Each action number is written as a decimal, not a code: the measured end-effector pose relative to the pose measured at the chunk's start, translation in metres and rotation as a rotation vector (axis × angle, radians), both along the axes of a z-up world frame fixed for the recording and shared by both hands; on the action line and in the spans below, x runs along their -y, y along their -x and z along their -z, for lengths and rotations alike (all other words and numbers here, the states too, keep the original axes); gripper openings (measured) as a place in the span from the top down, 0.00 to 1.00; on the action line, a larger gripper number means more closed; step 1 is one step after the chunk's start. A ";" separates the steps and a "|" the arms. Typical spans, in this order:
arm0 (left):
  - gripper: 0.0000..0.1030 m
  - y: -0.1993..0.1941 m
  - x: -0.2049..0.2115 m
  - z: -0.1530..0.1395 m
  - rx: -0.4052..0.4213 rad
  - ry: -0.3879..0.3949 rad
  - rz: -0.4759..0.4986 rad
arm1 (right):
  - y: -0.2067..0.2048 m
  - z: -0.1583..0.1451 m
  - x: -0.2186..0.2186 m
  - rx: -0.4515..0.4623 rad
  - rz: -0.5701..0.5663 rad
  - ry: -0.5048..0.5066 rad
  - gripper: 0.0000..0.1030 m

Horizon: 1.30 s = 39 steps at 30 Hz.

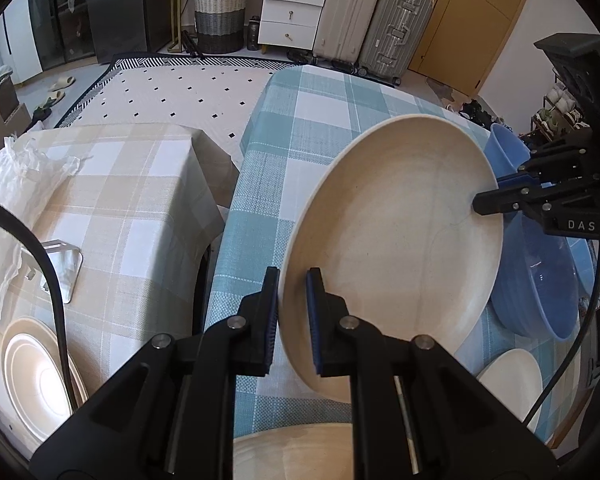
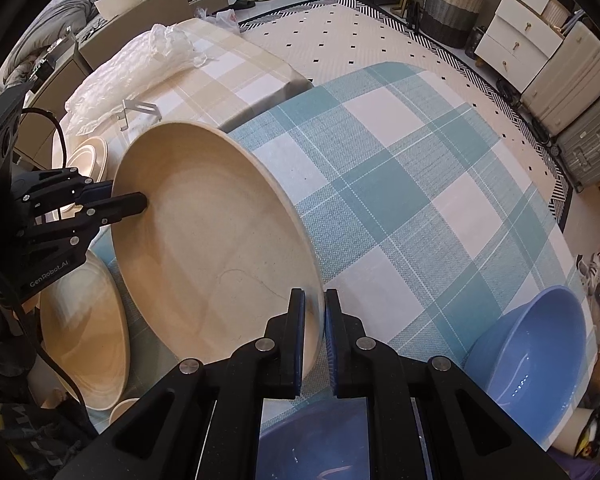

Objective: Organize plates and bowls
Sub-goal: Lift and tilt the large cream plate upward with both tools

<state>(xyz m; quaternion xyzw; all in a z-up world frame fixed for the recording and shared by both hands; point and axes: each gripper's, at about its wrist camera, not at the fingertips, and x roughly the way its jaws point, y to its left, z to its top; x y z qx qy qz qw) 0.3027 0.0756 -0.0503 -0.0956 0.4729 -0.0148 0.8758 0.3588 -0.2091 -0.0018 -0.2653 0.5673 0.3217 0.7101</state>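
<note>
I have both grippers clamped on one wide beige shallow bowl [image 1: 396, 248]: left gripper [image 1: 292, 320] pinches its near rim, right gripper [image 2: 314, 340] pinches the opposite rim. Bowl hangs tilted above the teal-checked tablecloth [image 2: 400, 184], blue plastic bowls [image 2: 536, 344] just beside it.

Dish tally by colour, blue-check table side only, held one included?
Beige: 2, the held plate and a second beige dish on the cloth
Blue: 2, far blue bowl and near blue bowl
White: 1, white plate
Total: 5
</note>
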 end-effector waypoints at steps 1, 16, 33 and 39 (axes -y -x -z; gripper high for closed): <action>0.90 0.001 0.000 -0.002 0.005 0.000 -0.001 | 0.001 -0.002 0.000 0.003 0.001 -0.003 0.91; 0.91 0.023 0.011 -0.034 0.066 -0.021 0.000 | 0.018 -0.039 0.009 0.077 0.008 -0.048 0.91; 0.91 0.076 0.018 -0.087 0.120 -0.050 -0.013 | 0.069 -0.086 0.013 0.119 -0.014 -0.104 0.91; 0.91 0.106 0.014 -0.103 0.131 -0.065 -0.036 | 0.092 -0.096 0.006 0.125 -0.039 -0.115 0.91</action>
